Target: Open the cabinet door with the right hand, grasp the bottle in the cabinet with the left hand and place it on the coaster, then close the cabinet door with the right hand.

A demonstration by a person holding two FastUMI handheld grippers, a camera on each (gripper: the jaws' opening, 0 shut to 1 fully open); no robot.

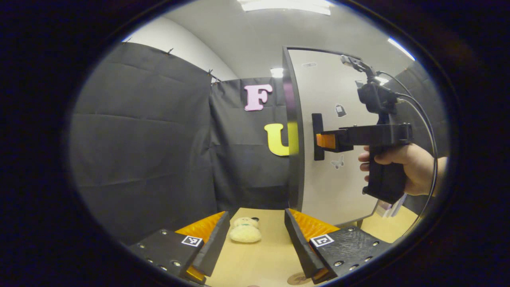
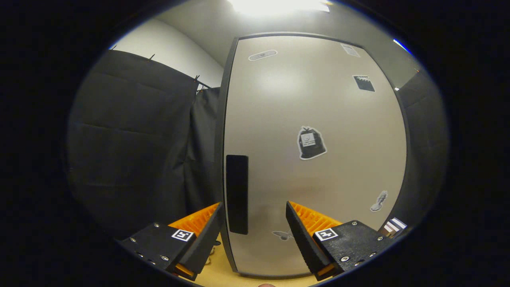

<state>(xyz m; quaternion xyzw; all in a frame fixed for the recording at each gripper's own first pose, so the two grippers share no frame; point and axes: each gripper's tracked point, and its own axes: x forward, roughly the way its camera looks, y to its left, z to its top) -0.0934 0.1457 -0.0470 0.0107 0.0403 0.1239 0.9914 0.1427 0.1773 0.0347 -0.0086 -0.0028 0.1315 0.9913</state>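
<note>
In the left gripper view, the left gripper (image 1: 257,239) has its fingers wide open above the bench (image 1: 263,263), near a plush toy (image 1: 245,230). The right gripper (image 1: 324,141) reaches the cabinet door's (image 1: 330,99) handle (image 1: 317,136).

In the right gripper view, the fingers are spread open around the handle (image 2: 237,194), not pressing it.

In the left gripper view we find the pale flat cabinet door (image 1: 338,159) right of centre, with its dark upright bar handle (image 1: 317,136) near its left edge. The right gripper (image 1: 323,140), held by a hand (image 1: 410,167), reaches in from the right to that handle. Low on the tan wooden table (image 1: 263,259), between our own fingers, lies a cream plush toy (image 1: 245,230), in front of the black cloth wall (image 1: 247,175). A round brown coaster (image 1: 299,279) sits at the table's near edge.

In the right gripper view the handle (image 2: 237,194) stands between the spread fingers of the right gripper (image 2: 253,231).
</note>
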